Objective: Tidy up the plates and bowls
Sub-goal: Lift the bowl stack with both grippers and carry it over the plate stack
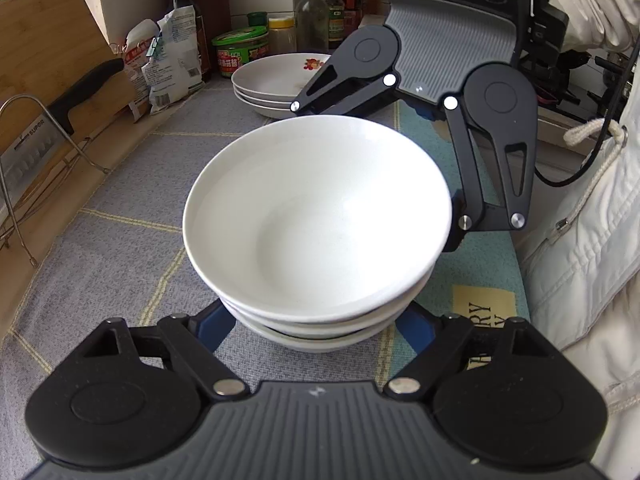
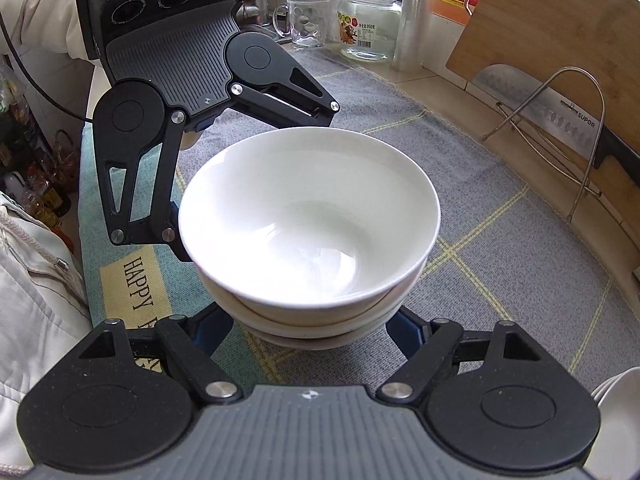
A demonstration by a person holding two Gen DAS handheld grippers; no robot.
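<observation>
A knife (image 1: 48,128) and cutting board (image 1: 44,60) lean in a wire rack (image 1: 36,184) at the far left of the left wrist view. Next come seasoning bottles (image 1: 184,4) and a stack of plates (image 1: 276,80) at the back of the counter (image 1: 120,208), which is covered by a grey mat.

At centre, the stack of white bowls (image 1: 316,220) rests on the mat. The left tool (image 1: 320,328) straddles the stack's base, blue fingers (image 1: 218,320) on either side; whether they press on the stack cannot be determined. The right tool (image 2: 310,328) approaches from the opposite side, also straddling the base; contact likewise cannot be determined.

At the right edge, a person's pale jacket (image 1: 588,240) is visible.
</observation>
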